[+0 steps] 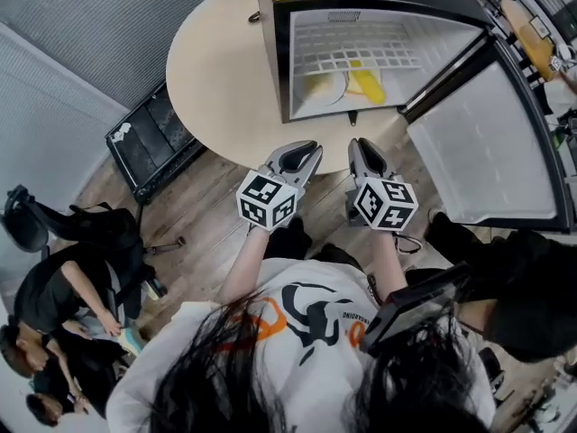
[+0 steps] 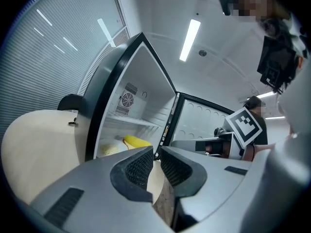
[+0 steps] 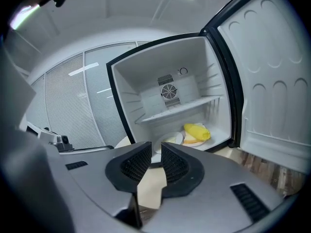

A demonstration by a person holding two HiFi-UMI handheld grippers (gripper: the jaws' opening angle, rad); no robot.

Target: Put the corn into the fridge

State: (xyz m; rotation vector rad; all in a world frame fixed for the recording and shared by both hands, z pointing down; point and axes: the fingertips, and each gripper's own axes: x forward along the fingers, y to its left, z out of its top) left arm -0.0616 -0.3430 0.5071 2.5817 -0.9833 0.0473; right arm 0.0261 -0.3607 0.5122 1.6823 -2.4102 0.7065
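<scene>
**Corn in the fridge, both my grippers empty**

On the left, the round beige table (image 1: 212,70) carries the small black fridge (image 1: 273,34), which stands with its mouth toward me. Under its white wire shelf (image 1: 356,48), on the fridge floor, lie two white plates. The left plate (image 1: 335,91) holds something pale yellow that I cannot name. The right one carries the corn (image 1: 367,81), a stubby cob of bright, even yellow. It lies on its side, pointing at a slant toward the back of the compartment (its rows of kernels are too small to make out from here). From the left gripper view the corn (image 2: 136,141) peeks just over my jaw tops, low in the white interior. From the right gripper view the corn (image 3: 197,130) sits in the right front corner, close to the hinge side, below the shelf and the round fan grille (image 3: 168,91).

My left gripper (image 1: 305,152) hovers off the table's near edge, short of the fridge. Its jaws are almost together with only a narrow slit between them, and there is nothing in that slit. My right gripper (image 1: 362,152) hangs just beside it in the same state, nearly closed and holding nothing.

Farthest right, the fridge door (image 1: 487,142) is swung wide open, its white inner liner facing up at me.
</scene>
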